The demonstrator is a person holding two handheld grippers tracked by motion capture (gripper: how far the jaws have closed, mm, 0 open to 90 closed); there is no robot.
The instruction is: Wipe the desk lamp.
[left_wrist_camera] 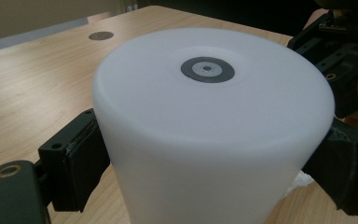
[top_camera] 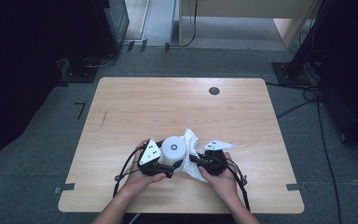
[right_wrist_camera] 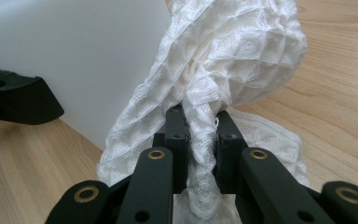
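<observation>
Smooth white cylinder — quilted, crumpled cloth beside it

- In the left gripper view the white container runs off the bottom edge, so its base can't be seen.
- It hides most of the paper towel, a scrap showing lower right.
- In the right gripper view the container is cut off at top left.

Both grippers are black, each topped by a grey three-cornered plate with dark dots. Brass-ringed screw holes stud the black jaw links. Black cables trail behind. The forearms are bare, sleeveless.
</observation>
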